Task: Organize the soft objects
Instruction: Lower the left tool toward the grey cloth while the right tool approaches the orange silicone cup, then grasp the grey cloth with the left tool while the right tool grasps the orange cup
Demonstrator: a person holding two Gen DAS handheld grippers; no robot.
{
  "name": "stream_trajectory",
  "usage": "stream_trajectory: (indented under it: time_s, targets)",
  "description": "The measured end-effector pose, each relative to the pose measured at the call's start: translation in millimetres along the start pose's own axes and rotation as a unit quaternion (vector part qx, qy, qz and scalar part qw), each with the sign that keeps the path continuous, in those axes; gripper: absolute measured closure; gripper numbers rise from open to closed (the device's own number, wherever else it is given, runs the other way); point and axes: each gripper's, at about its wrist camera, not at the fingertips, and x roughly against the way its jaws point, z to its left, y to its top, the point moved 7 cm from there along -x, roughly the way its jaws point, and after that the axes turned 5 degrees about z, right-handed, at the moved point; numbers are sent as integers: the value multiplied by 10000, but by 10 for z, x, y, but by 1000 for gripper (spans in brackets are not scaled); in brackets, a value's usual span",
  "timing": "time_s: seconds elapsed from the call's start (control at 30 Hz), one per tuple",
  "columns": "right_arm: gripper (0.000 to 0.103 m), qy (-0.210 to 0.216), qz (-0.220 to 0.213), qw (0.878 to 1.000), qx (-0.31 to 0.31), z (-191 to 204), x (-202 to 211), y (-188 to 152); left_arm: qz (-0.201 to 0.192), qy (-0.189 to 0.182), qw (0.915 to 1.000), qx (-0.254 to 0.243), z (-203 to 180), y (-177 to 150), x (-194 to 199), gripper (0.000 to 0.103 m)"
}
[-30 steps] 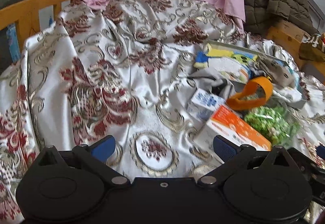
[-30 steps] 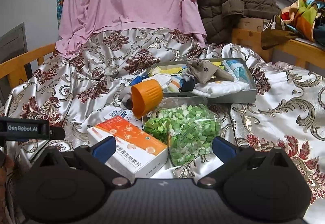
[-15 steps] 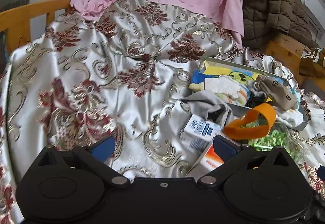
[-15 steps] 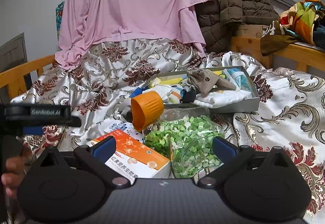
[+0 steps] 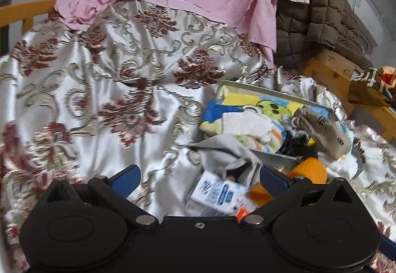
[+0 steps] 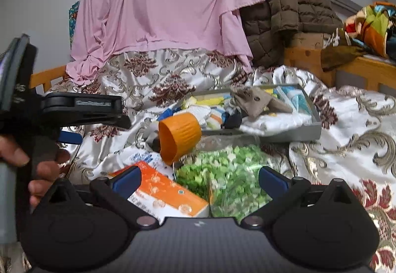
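**Colours and Patterns Across the Bed**

A silvery-white bedspread (image 6: 346, 129) carried maroon floral medallions and gold scrollwork. In the upper middle of the frame hung a plain pink garment (image 6: 168, 13); to its right, a brown quilted jacket (image 6: 292, 6). A grey tray (image 6: 294, 133) held a taupe sock (image 6: 259, 100), white cloth (image 6: 269, 121) and a towel (image 5: 250, 102) in yellow, blue and green. Lower centre lay an orange ribbed cap (image 6: 179, 138), a bag of green and white pieces (image 6: 230, 181), an orange-and-white box (image 6: 168, 196) and a white box with blue print (image 5: 217, 195). Both grippers were black with blue finger pads (image 6: 125, 180).

Both wrist views look low across the bed, sharing the grey tray (image 5: 274, 92) (image 6: 314, 124).
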Motion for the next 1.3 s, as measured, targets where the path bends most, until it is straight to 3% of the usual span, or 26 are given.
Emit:
stream_trajectory:
  time_s: [0.17, 0.7, 0.93, 1.17, 1.3]
  targets:
    - [0, 11, -309, 9993, 221, 28, -119, 138, 105, -208, 9997, 122, -64, 85, -253, 1]
    - [0, 384, -206, 9988, 221, 36, -543, 388, 661, -543, 9950, 506, 52, 165, -714, 1]
    - [0, 538, -134, 9981, 252, 143, -762, 473, 1167, -982, 9844, 879, 80, 76, -926, 2]
    - [2, 556, -135, 9979, 297, 161, -814, 444, 1255, -1159, 9812, 894, 24, 70, -1047, 2]
    - [10, 519, -77, 9980, 339, 167, -854, 425, 1466, -1345, 9732, 1157, 47, 105, -1122, 3]
